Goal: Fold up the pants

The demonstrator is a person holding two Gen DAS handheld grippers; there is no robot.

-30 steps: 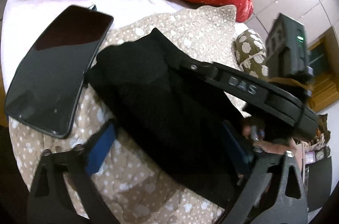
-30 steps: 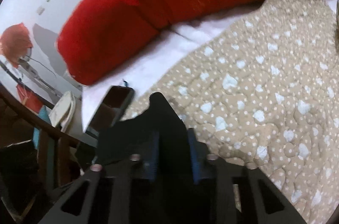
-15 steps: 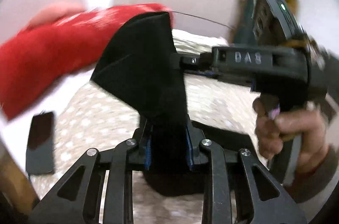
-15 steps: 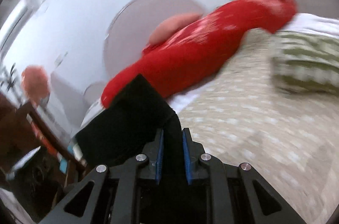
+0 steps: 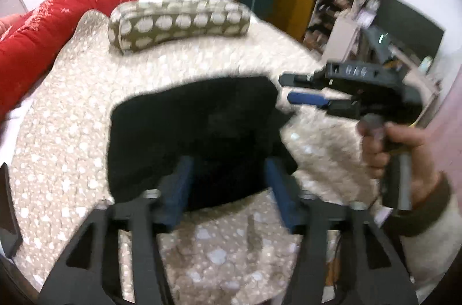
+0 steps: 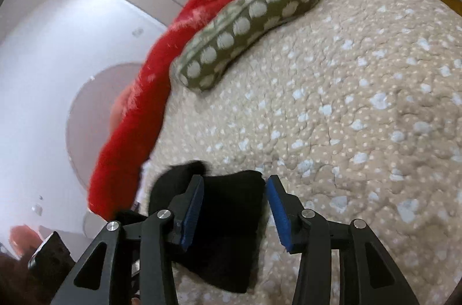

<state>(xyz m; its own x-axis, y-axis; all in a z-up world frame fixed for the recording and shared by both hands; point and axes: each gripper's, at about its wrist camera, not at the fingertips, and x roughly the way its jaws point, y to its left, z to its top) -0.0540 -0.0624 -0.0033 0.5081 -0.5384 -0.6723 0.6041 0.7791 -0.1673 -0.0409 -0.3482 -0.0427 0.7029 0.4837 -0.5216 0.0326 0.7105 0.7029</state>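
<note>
The red bolster (image 5: pixel 57 22) lies along the far left edge of the bed, and the spotted cushion (image 5: pixel 179 25) sits at the far middle of the quilt (image 5: pixel 72 117). The black pants (image 5: pixel 196 132) lie on the quilt near the centre as a compact, roughly rectangular bundle.

Left gripper (image 5: pixel 228 175): the jaws stand apart, one blue pad on each side of the near edge of the bundle — no cloth is pinched. Right gripper (image 6: pixel 234 207): the jaws are likewise spread, straddling the right end of the pants (image 6: pixel 228 218) without clamping them. In the left wrist view, the right gripper (image 5: pixel 300 98) sits just beside the right edge of the bundle, held in the right hand (image 5: pixel 387 149).

Judgement: the fold appears placed and released; the step in hand is the release and tidy.

- Withdraw each gripper straight back along its fingers, so the pads do not drag the top layer.
- Keep the jaws wide until clear of the cloth.
- If an edge has lifted, press it flat with a closed gripper rather than re-pinching.
- Check that the layers align — motion blur hides the edges here.
</note>
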